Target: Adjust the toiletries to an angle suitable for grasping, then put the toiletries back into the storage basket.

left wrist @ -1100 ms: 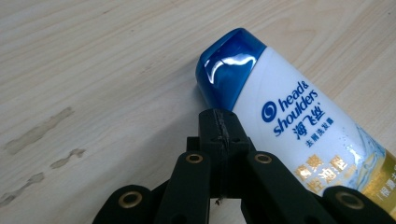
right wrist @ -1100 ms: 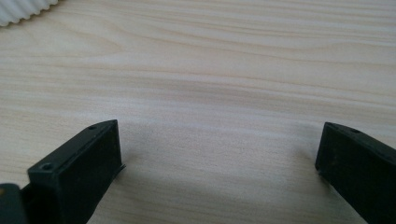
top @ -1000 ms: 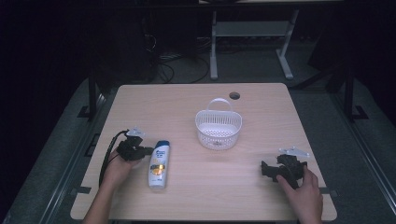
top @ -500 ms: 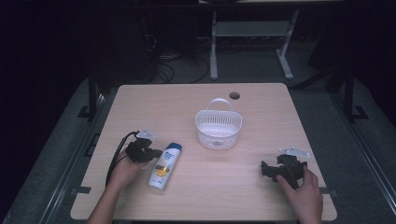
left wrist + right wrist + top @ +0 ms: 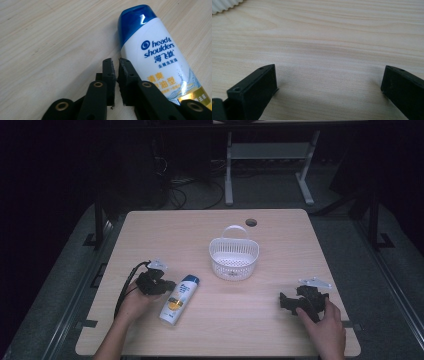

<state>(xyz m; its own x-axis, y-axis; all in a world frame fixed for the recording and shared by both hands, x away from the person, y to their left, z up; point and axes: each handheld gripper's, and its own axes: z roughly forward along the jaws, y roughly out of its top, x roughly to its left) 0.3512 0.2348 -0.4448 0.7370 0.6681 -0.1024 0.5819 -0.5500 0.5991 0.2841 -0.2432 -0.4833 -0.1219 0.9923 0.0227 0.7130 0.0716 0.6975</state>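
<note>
Your left claw (image 5: 116,65) has just been opening a little; only a thin slit shows between its jaws, with nothing in it. The Head & Shoulders shampoo bottle (image 5: 156,55) lies flat on the wooden table (image 5: 200,232) just beside that claw on its right, blue cap (image 5: 136,17) pointing away from it, and one jaw looks to be touching the bottle's side. Your right claw (image 5: 328,82) rests well apart from the bottle, jaws spread wide over bare wood. The white basket (image 5: 233,256) stands beyond and between both claws.
</note>
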